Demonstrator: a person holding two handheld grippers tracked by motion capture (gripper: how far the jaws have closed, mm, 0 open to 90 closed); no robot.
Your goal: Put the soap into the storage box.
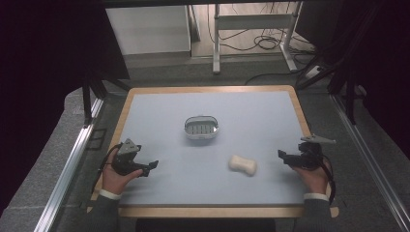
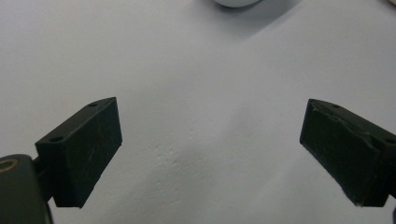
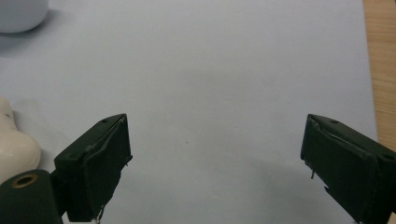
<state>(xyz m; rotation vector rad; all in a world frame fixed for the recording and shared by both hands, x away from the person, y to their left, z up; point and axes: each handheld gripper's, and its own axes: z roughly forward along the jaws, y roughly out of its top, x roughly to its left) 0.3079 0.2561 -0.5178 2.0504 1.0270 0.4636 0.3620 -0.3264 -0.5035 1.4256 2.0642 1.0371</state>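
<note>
A cream, peanut-shaped bar of soap [image 1: 242, 165] lies on the pale blue mat, right of centre and toward the front. A white oval soap dish [image 1: 201, 127] with a slotted grey insert stands near the mat's middle. My left gripper [image 1: 153, 164] rests at the front left, held in a hand, open with nothing between its jaws [image 2: 210, 154]. My right gripper [image 1: 281, 154] sits at the front right, also open and empty [image 3: 215, 163]. In the right gripper view the soap [image 3: 14, 149] lies just left of the left jaw, apart from it. The dish's edge [image 3: 21, 14] shows at upper left.
The blue mat [image 1: 159, 111] covers a wooden-edged table [image 1: 208, 211]. Metal rails [image 1: 72, 159] run along both sides. Beyond the far edge stand table legs and loose cables [image 1: 268, 41] on the floor.
</note>
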